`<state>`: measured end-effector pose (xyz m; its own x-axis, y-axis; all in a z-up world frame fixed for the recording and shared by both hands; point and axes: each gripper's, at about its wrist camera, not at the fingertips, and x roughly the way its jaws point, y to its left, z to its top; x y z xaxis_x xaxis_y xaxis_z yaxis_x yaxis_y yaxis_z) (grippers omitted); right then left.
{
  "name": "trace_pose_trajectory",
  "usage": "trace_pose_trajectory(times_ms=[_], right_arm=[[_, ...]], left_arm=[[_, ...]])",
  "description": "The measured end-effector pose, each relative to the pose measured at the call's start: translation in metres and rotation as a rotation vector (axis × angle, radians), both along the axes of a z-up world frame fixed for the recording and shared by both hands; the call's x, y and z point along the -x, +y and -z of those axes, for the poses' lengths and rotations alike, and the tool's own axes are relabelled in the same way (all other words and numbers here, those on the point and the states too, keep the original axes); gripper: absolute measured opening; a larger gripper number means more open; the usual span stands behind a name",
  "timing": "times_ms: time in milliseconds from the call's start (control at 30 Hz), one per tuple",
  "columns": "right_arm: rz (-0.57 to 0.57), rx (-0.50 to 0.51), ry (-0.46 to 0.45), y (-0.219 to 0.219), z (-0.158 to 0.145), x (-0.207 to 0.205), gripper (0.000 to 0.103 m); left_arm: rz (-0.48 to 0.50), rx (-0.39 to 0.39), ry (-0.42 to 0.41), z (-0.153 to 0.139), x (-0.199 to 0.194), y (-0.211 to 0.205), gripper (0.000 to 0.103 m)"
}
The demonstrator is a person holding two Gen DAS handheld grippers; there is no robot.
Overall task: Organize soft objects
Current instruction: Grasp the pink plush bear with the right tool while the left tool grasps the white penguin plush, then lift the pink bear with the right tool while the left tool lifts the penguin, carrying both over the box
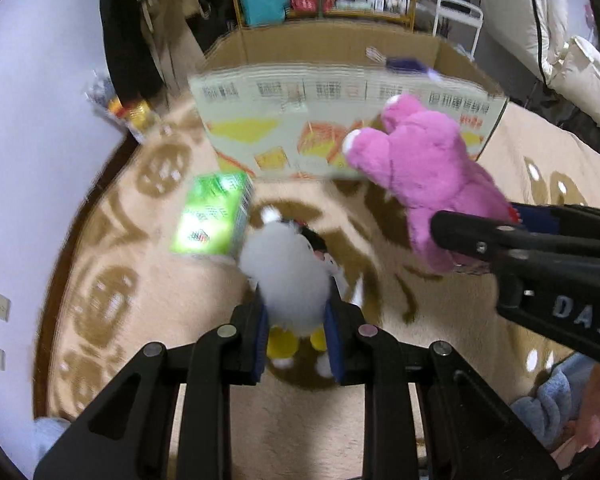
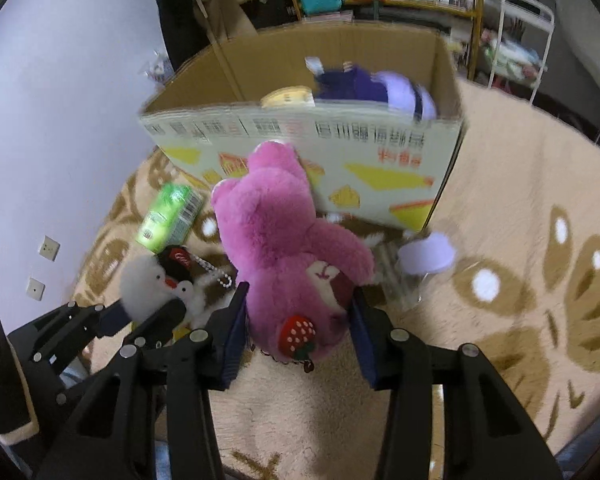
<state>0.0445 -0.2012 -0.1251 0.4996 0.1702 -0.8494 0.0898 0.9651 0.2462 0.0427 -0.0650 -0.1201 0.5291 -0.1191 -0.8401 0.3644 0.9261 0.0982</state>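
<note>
Left tool (image 1: 296, 328) is clamped on the white penguin plush (image 1: 288, 276), right tool (image 2: 300, 332) squeezes the pink bear (image 2: 284, 248). Both hang just before the cardboard box (image 2: 380, 160); lift clear over the rim before releasing, I'd say.

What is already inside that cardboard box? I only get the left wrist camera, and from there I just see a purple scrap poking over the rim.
Observer: A purple plush toy lies in the cardboard box, with a yellowish item beside it.
Operator: And the pink toy, does it have anything on its front?
Observer: Yes, the pink plush bear has a red strawberry patch low on its body, between the pads of the right gripper.
Operator: What about the white fluffy thing?
Observer: The white penguin plush held by the left gripper wears a black cap and has a bead chain.
</note>
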Motion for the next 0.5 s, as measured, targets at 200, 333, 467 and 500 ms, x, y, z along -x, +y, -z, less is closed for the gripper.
trace_pose_trajectory(times_ms=[200, 333, 467, 500], right_arm=[[0.001, 0.02, -0.112, -0.003, -0.036, 0.016, 0.049], [0.001, 0.006, -0.131, -0.005, -0.043, 0.017, 0.049], [0.012, -0.007, -0.124, -0.008, -0.038, 0.018, 0.049], [0.014, -0.007, -0.122, -0.009, -0.038, 0.019, 0.049]], left_arm=[[0.009, 0.086, -0.031, -0.025, -0.003, 0.01, 0.013], [0.001, 0.129, 0.041, -0.018, -0.013, 0.016, 0.01], [-0.026, 0.167, 0.1, -0.005, -0.019, 0.019, 0.007], [-0.031, 0.176, 0.108, -0.003, -0.02, 0.02, 0.007]])
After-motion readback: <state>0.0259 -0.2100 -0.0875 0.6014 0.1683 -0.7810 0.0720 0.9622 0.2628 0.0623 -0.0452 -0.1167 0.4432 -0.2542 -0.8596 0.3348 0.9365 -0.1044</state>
